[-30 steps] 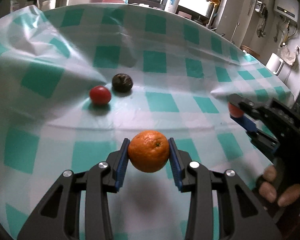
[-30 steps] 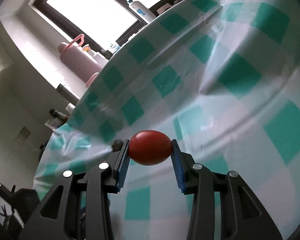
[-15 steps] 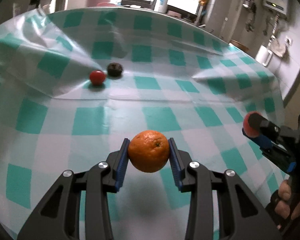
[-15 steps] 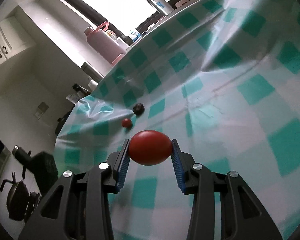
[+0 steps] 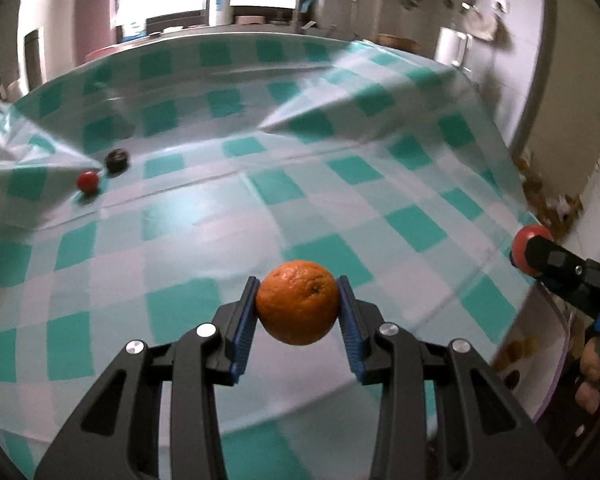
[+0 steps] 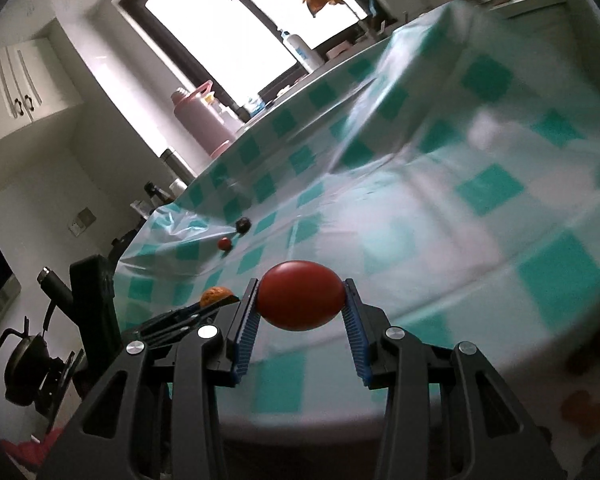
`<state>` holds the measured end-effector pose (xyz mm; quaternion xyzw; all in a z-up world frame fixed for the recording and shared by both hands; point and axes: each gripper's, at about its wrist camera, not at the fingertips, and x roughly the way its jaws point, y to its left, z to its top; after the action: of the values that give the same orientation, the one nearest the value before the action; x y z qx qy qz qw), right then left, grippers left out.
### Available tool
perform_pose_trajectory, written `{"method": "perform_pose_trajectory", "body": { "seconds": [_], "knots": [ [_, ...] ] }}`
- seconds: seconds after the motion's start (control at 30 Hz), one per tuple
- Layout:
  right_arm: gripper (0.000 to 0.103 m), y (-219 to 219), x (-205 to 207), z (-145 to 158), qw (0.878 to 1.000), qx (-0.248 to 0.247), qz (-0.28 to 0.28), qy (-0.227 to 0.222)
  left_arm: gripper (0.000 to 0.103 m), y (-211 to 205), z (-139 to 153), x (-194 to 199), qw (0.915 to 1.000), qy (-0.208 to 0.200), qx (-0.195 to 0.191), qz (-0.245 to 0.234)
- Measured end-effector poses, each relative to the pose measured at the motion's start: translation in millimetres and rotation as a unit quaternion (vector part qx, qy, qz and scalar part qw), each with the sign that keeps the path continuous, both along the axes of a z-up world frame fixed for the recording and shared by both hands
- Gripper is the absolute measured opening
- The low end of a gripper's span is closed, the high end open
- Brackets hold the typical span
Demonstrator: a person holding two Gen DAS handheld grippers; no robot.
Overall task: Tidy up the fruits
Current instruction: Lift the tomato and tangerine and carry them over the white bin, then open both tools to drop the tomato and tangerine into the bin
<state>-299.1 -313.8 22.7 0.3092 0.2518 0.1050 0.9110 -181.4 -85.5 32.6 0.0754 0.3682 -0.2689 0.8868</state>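
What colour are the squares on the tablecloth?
Teal-green squares on white; the tablecloth shows best in the left wrist view.

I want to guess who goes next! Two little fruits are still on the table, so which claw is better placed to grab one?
Probably neither yet: the left claw is shut on the orange, the right claw on a red fruit. Once emptied, left looks likelier; the small red fruit and dark fruit lie on its side.
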Motion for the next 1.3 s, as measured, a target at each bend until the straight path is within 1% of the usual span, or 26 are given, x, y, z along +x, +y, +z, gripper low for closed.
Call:
{"method": "perform_pose_trajectory", "body": {
  "seconds": [0.13, 0.23, 0.33, 0.47, 0.53, 0.63, 0.7, 0.73, 0.83, 0.87, 0.9, 0.97, 1.0, 1.07, 1.13, 1.23, 1.3],
  "knots": [
    [0.041, -29, -31, -5, 0.999, -0.002, -0.033, -0.010, 0.039, -25, -5, -15, 0.9993, 0.013, 0.006, -0.034],
    [0.041, -53, -50, -8, 0.998, -0.006, -0.067, -0.012, 0.039, -50, -8, -33, 0.9967, 0.018, 0.011, -0.078],
    [0.041, -74, -68, -13, 0.995, -0.013, -0.102, -0.008, 0.039, -76, -13, -53, 0.9915, 0.023, 0.020, -0.126],
    [0.041, -100, -94, -20, 0.989, -0.023, -0.144, 0.000, 0.039, -107, -15, -80, 0.9810, 0.026, 0.022, -0.191],
    [0.041, -110, -106, -26, 0.986, -0.026, -0.162, 0.007, 0.039, -123, -15, -96, 0.9738, 0.025, 0.023, -0.225],
    [0.041, -122, -121, -37, 0.982, -0.031, -0.184, 0.024, 0.039, -141, -18, -112, 0.9653, 0.021, 0.034, -0.258],
    [0.041, -127, -128, -44, 0.979, -0.040, -0.196, 0.040, 0.039, -157, -25, -124, 0.9575, 0.021, 0.046, -0.284],
    [0.041, -130, -132, -50, 0.977, -0.051, -0.202, 0.053, 0.039, -162, -27, -129, 0.9547, 0.022, 0.052, -0.292],
    [0.041, -134, -138, -67, 0.969, -0.083, -0.212, 0.096, 0.039, -183, -43, -145, 0.9414, 0.023, 0.082, -0.327],
    [0.041, -134, -136, -73, 0.966, -0.094, -0.213, 0.114, 0.039, -193, -52, -153, 0.9345, 0.019, 0.099, -0.342],
    [0.041, -134, -135, -81, 0.962, -0.107, -0.211, 0.134, 0.039, -200, -59, -158, 0.9296, 0.019, 0.110, -0.352],
    [0.041, -133, -129, -102, 0.951, -0.140, -0.202, 0.190, 0.039, -218, -80, -167, 0.9164, 0.028, 0.140, -0.374],
    [0.041, -132, -126, -111, 0.944, -0.153, -0.197, 0.214, 0.039, -225, -90, -170, 0.9121, 0.032, 0.151, -0.380],
    [0.041, -130, -119, -136, 0.929, -0.178, -0.180, 0.270, 0.039, -240, -116, -172, 0.9023, 0.058, 0.178, -0.388],
    [0.041, -127, -115, -158, 0.916, -0.190, -0.167, 0.312, 0.039, -249, -134, -172, 0.8964, 0.074, 0.197, -0.390],
    [0.041, -125, -113, -177, 0.910, -0.186, -0.153, 0.338, 0.039, -264, -167, -167, 0.8881, 0.115, 0.224, -0.384],
    [0.041, -122, -109, -186, 0.906, -0.188, -0.138, 0.352, 0.039, -269, -180, -163, 0.8863, 0.133, 0.233, -0.377]
  ]
}}
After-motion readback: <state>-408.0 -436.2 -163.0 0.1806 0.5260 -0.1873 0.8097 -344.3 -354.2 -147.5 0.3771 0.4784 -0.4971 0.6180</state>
